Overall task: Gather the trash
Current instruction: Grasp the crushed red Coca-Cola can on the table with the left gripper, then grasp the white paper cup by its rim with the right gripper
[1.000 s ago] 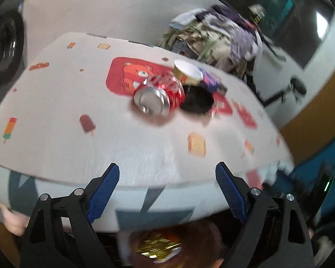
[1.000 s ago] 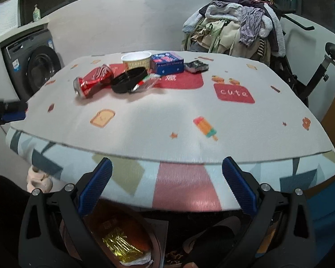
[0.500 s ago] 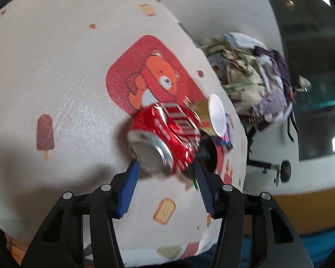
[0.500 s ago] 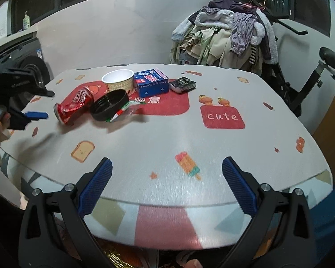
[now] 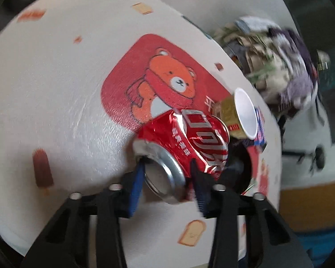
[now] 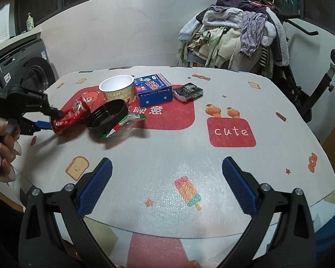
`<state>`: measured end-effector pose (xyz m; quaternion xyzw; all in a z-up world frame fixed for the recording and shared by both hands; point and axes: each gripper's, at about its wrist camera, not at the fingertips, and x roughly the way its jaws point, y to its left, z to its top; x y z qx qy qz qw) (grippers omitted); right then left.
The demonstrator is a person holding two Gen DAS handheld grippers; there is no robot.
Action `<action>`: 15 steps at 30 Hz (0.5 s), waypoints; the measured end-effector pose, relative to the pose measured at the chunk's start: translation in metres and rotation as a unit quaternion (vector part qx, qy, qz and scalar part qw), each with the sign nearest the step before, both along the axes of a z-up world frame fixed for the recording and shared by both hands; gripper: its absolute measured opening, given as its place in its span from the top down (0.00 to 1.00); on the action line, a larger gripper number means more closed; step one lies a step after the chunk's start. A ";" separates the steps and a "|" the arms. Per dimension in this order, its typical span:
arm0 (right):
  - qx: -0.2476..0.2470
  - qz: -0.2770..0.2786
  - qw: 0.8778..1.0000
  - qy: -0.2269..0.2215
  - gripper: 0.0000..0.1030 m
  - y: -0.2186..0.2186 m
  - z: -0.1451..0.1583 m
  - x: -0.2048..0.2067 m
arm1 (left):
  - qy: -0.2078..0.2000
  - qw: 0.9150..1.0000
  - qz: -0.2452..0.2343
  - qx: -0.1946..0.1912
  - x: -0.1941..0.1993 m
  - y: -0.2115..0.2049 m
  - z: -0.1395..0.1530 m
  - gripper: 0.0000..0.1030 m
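Note:
A crushed red soda can (image 5: 185, 140) lies on the patterned tablecloth (image 5: 56, 102). My left gripper (image 5: 167, 174) is shut on the can's silver end, blue pads on both sides; it also shows in the right wrist view (image 6: 52, 118) gripping the can (image 6: 71, 116). Beside the can are a black round lid (image 6: 108, 117), a green-and-white wrapper (image 6: 123, 125), a paper cup (image 6: 117, 90), a blue box (image 6: 153, 89) and a dark packet (image 6: 187, 91). My right gripper (image 6: 166, 184) is open and empty over the table's near edge.
A washing machine (image 6: 22, 67) stands at the left. A pile of clothes (image 6: 234, 35) on an exercise bike (image 6: 319, 82) is behind the table. A white wall runs along the back.
My left gripper moved in from the table edge and closed on the red can. My right gripper rose and moved forward over the table, staying open.

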<state>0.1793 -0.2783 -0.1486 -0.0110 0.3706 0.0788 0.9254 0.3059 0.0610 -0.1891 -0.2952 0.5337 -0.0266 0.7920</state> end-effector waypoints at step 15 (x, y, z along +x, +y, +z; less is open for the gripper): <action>0.048 0.060 0.997 0.029 0.06 0.053 0.011 0.121 | -0.151 0.982 -0.053 0.099 -0.046 0.045 0.065 0.79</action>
